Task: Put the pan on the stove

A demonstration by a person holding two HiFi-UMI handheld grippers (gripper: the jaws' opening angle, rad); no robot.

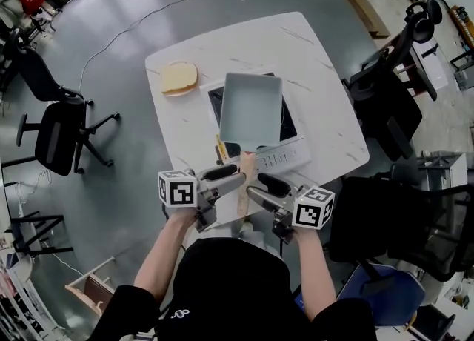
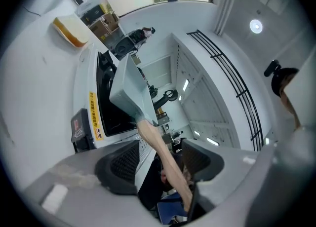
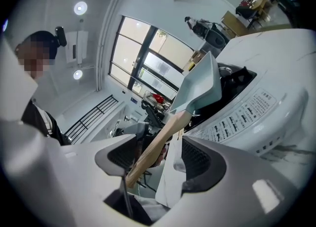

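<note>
The pale blue-grey rectangular pan [image 1: 252, 110] rests on the white induction stove [image 1: 296, 156], and its wooden handle [image 1: 246, 176] points back toward me over the table's near edge. My left gripper [image 1: 235, 176] and right gripper [image 1: 255, 184] stand on either side of that handle, both open. In the left gripper view the handle [image 2: 160, 144] runs between the pads of the left gripper [image 2: 160, 164] with gaps showing, up to the pan [image 2: 131, 93]. The right gripper view likewise has the handle [image 3: 158, 144] loose between the spread pads of the right gripper [image 3: 155, 159], below the pan [image 3: 202, 88].
A slice of bread [image 1: 179, 77] lies at the far left of the white marble table [image 1: 318, 58]. Office chairs stand to the left [image 1: 55, 128] and right [image 1: 385, 95], with another close by at the near right [image 1: 400, 213]. The stove's control panel [image 1: 285, 158] faces me.
</note>
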